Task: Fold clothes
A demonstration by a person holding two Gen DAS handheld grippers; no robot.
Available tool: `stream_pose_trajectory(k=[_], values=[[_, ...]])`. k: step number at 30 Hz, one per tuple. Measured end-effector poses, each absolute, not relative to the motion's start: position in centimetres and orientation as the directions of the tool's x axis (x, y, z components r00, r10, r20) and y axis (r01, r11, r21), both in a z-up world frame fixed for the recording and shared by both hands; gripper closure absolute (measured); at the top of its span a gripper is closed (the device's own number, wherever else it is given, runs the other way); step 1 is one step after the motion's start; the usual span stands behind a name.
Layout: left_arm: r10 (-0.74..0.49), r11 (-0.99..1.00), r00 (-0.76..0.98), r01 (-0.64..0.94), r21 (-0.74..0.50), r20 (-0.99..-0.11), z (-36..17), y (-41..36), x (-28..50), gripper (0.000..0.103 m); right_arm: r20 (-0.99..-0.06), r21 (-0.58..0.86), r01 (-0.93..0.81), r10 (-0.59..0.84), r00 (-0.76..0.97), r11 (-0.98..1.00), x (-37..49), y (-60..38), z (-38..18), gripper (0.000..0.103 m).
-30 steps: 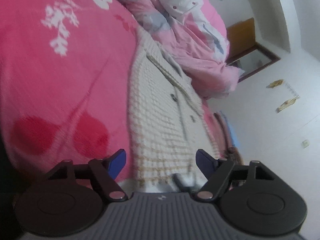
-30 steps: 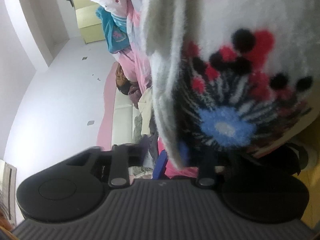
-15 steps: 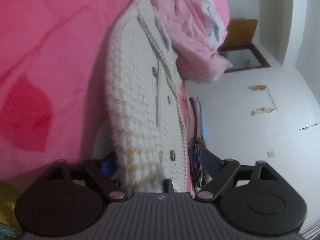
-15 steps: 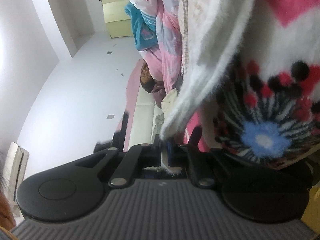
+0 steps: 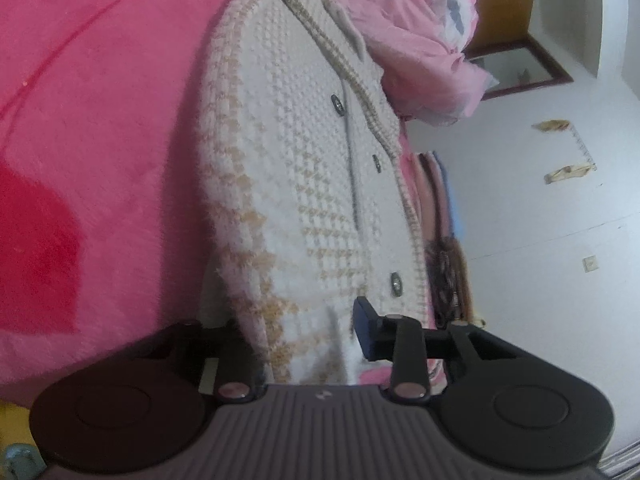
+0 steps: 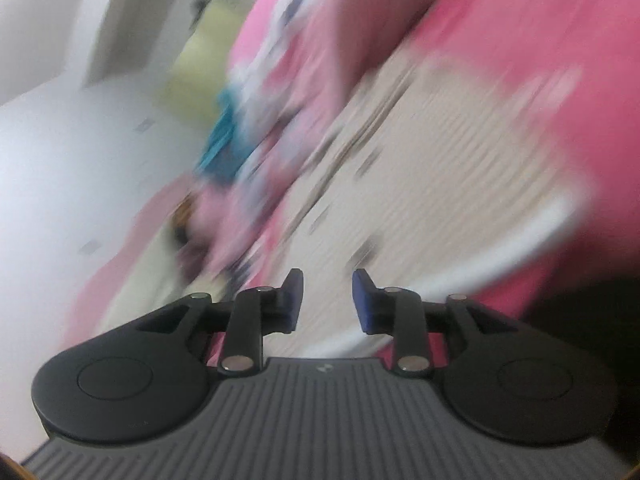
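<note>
Cream knit cardigan [image 5: 304,184] lying along the pink plush blanket [image 5: 100,128], lengthwise fold seemingly made, hem end being pinched in the left gripper [image 5: 308,344], jaws just having been closing on the fabric. Hanging free above the bed and blurred, the right gripper [image 6: 327,300], jaws just having been parting, nothing between them; cross fold and tidying probably remaining. No brand, label or writing showing anywhere.

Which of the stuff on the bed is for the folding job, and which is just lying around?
For the job:
- cream knitted cardigan with metal buttons
- left claw, closed on the cardigan's hem
- right claw, open, holding nothing

Just lying about:
- fuzzy pink blanket under the cardigan
- crumpled pink floral quilt
- teal cloth, blurred
- dark-framed mirror
</note>
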State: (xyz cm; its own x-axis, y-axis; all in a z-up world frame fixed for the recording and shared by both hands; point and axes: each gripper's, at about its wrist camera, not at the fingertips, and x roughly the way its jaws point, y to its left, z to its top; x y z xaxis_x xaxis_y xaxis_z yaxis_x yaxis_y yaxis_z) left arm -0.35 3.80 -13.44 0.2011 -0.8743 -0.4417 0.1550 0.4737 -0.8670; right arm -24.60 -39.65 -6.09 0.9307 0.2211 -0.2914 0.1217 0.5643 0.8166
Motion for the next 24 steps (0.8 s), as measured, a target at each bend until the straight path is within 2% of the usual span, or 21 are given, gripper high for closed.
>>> stream_pose_trajectory(k=[3, 6, 10, 15, 18, 22, 24], values=[[-0.865, 0.493, 0.203, 0.171, -0.853, -0.459, -13.1, 3.6, -0.5, 0.066, -0.339, 0.784, 0.256, 0.046, 0.940, 0.566, -27.4, -44.8, -6.2, 0.073], [-0.863, 0.498, 0.200, 0.189, -0.846, -0.463, -12.9, 3.8, -0.8, 0.062, -0.363, 0.800, 0.309, 0.004, 0.932, 0.514, -26.6, -47.5, -8.7, 0.072], [-0.857, 0.509, 0.207, 0.194, -0.838, -0.472, -12.9, 4.1, -1.2, 0.062, -0.369, 0.871, 0.307, 0.097, 0.924, 0.383, -22.9, -47.6, -13.2, 0.072], [-0.852, 0.517, 0.215, 0.196, -0.833, -0.478, -12.8, 4.1, -1.5, 0.062, -0.278, 0.931, 0.213, 0.196, 0.940, 0.297, -23.4, -46.2, -15.0, 0.072], [-0.849, 0.522, 0.209, 0.191, -0.831, -0.485, -12.9, 4.1, -1.3, 0.066, -0.222, 0.957, 0.165, 0.236, 0.946, 0.239, -24.1, -45.7, -15.3, 0.072], [-0.833, 0.548, 0.215, 0.186, -0.816, -0.510, -12.8, 3.7, -1.1, 0.078, -0.171, 0.964, 0.103, 0.272, 0.947, 0.245, -24.3, -45.2, -14.3, 0.071], [-0.826, 0.557, 0.223, 0.186, -0.809, -0.518, -12.8, 3.5, -1.2, 0.080, -0.153, 0.963, 0.078, 0.285, 0.946, 0.257, -24.0, -45.1, -13.5, 0.071]])
